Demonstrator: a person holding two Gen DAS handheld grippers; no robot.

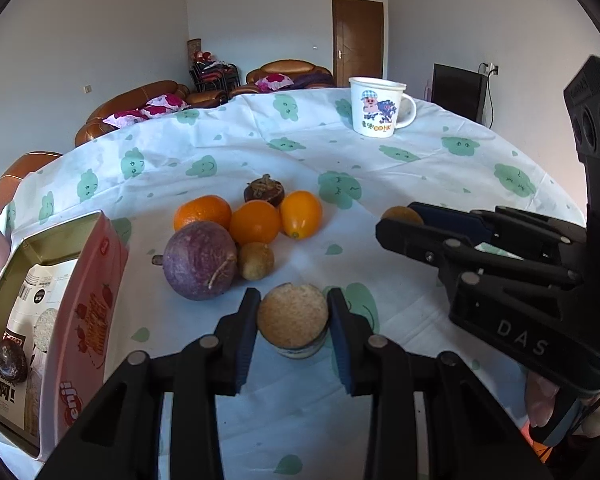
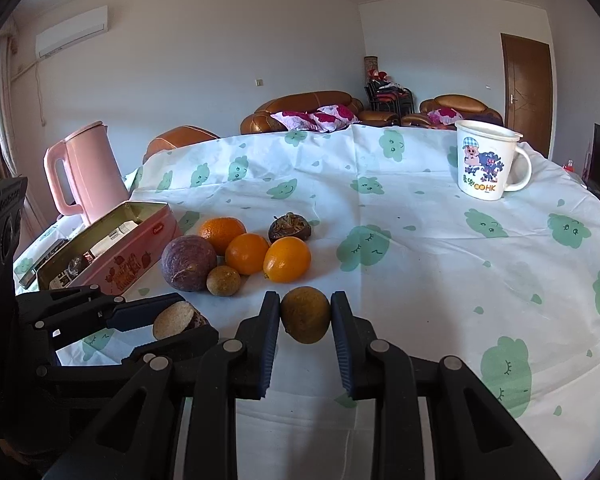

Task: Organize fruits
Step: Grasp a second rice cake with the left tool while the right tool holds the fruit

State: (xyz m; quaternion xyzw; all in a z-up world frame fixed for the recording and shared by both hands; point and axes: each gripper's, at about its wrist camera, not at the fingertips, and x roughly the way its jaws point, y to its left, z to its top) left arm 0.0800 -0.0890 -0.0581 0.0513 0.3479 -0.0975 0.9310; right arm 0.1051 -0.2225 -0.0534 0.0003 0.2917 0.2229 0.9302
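My left gripper (image 1: 293,314) is shut on a halved fruit (image 1: 292,316) with a rough tan cut face, held just above the cloth. In the right wrist view the left gripper (image 2: 176,322) shows at the lower left, with the halved fruit's (image 2: 172,320) purple skin visible. My right gripper (image 2: 305,312) is shut on a small brown-green round fruit (image 2: 305,316); the left wrist view shows the right gripper (image 1: 400,218) at the right. Behind lies a pile: a purple passion fruit (image 1: 200,260), two oranges (image 1: 202,212), a yellow-orange oval fruit (image 1: 301,214), a small brown fruit (image 1: 255,261) and a dark dried half (image 1: 265,194).
An open pink tin box (image 1: 88,300) with packets inside stands at the left, close to the pile. A pink kettle (image 2: 86,172) stands behind it. A white cartoon mug (image 1: 376,106) sits at the far right of the round table with its green-patterned cloth (image 2: 440,280).
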